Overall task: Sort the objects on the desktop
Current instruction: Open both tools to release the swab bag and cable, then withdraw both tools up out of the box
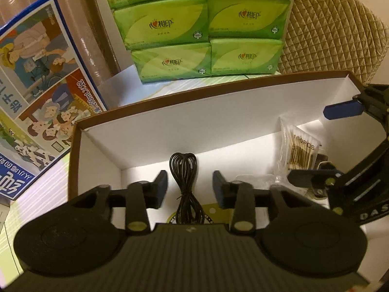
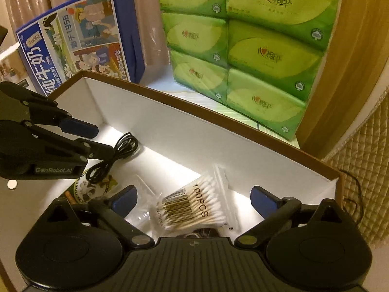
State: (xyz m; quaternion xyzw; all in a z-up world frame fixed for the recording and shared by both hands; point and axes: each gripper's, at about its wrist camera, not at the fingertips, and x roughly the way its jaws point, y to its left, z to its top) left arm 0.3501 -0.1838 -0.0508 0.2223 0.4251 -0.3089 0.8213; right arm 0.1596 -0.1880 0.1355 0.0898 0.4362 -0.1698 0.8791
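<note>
Hovering w/ both grippers parted & empty, left gripper (image 1: 190,186) straddled the limp black coiled cable (image 1: 182,170) in the white cardboard box (image 2: 170,124), right gripper (image 2: 193,198) over the light, crinkly cotton-swab bag (image 2: 192,206); best pinched mid-bundle.

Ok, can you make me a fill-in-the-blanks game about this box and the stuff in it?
1. The black cable lies inside the white ____.
2. The bag of cotton swabs says "100____".
3. The stacked tissue packs behind the box are ____ in colour.
4. The right tool is ____, gripping nothing.

Missing words: box; PCS; green; open
</note>
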